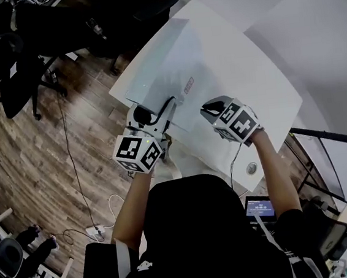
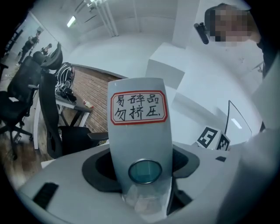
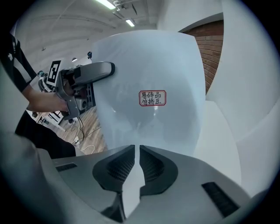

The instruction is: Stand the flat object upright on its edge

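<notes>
The panel (image 3: 148, 65) is smooth, pale and faintly glossy, like coated plastic; its sticker (image 3: 152, 98) looks like matt paper with a red printed border; the right tongs (image 3: 139, 162) have a smooth matt grey plastic shell and black ribbed pads (image 3: 120, 168); the bench (image 1: 261, 95) is matt, smooth white; the floor (image 1: 33, 156) shows grained wood planks; the wall (image 3: 214, 48) is rough red brick.

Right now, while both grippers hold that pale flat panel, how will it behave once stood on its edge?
The panel looks stiff: no sag shows between the left gripper and right gripper. Its red-bordered sticker reads as a fragile warning, so it is probably breakable. Thin and broad, it would likely tip once released.
</notes>
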